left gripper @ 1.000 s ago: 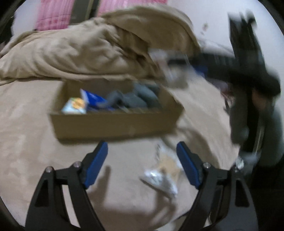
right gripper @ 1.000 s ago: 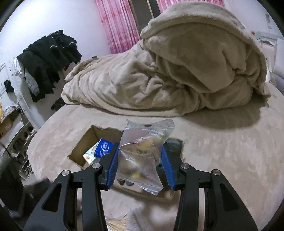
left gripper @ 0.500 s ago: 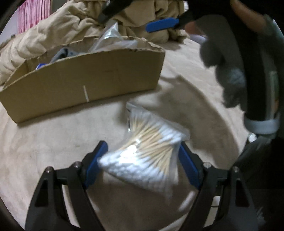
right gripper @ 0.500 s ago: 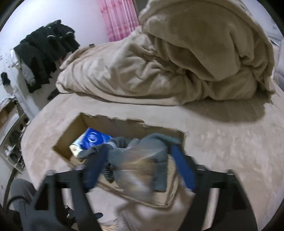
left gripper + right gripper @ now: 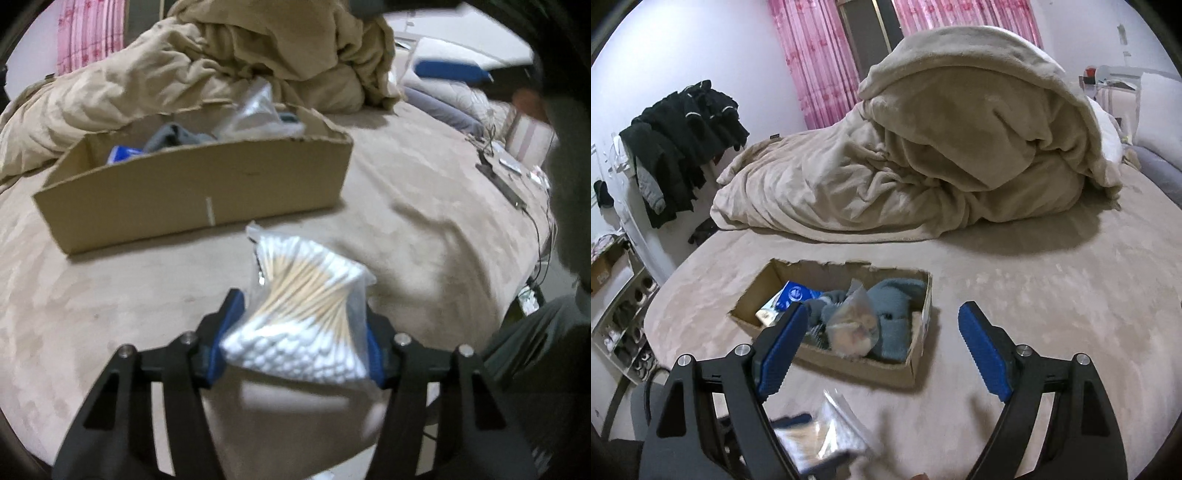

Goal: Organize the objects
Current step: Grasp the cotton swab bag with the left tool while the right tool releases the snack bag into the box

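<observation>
My left gripper (image 5: 299, 328) is shut on a clear bag of cotton swabs (image 5: 306, 310) and holds it just above the beige bed, in front of the cardboard box (image 5: 199, 192). My right gripper (image 5: 886, 354) is open and empty above the box (image 5: 849, 365). A clear snack bag (image 5: 855, 325) lies in the box on grey-blue socks (image 5: 897, 306), beside a blue packet (image 5: 794, 295). The snack bag also shows in the left wrist view (image 5: 255, 110). The swab bag appears blurred low in the right wrist view (image 5: 820, 439).
A heaped beige blanket (image 5: 942, 158) lies behind the box. Dark clothes (image 5: 679, 140) hang at the left wall above a shoe rack (image 5: 624, 332). Cables and small items (image 5: 509, 177) lie at the bed's right edge.
My right gripper let the snack bag go into the box, opened and drew back. My left gripper came down on the cotton swab bag, shut on it and lifted it.
</observation>
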`<state>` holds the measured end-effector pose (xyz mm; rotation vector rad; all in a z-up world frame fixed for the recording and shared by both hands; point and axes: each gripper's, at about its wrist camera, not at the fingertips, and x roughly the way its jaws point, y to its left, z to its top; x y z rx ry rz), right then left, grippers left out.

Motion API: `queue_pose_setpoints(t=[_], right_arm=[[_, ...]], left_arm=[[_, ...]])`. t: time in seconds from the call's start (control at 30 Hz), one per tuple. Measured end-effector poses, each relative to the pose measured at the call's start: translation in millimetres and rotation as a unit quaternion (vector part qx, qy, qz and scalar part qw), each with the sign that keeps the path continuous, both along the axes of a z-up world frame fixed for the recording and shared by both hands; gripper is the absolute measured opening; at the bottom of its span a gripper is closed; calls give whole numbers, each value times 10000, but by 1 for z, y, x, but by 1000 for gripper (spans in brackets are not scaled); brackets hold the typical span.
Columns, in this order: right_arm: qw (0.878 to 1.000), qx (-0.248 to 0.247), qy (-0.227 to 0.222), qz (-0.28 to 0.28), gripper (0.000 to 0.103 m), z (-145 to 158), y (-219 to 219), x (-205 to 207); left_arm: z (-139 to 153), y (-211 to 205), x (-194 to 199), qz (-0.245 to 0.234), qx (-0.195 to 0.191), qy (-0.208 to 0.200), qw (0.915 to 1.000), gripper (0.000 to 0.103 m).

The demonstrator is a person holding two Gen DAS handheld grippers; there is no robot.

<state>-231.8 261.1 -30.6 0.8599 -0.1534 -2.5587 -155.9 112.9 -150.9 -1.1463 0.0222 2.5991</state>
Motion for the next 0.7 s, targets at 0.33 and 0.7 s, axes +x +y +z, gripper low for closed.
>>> queue_pose_setpoints(t=[0.33, 0.7], right_arm=[[9999, 72, -128, 42, 86, 5, -7, 40], [9994, 132, 124, 305, 86, 41, -42, 44]], left_arm=[[58, -39, 26, 330, 291, 279, 9986, 59], [117, -83, 7, 645, 485, 672, 9945, 59]])
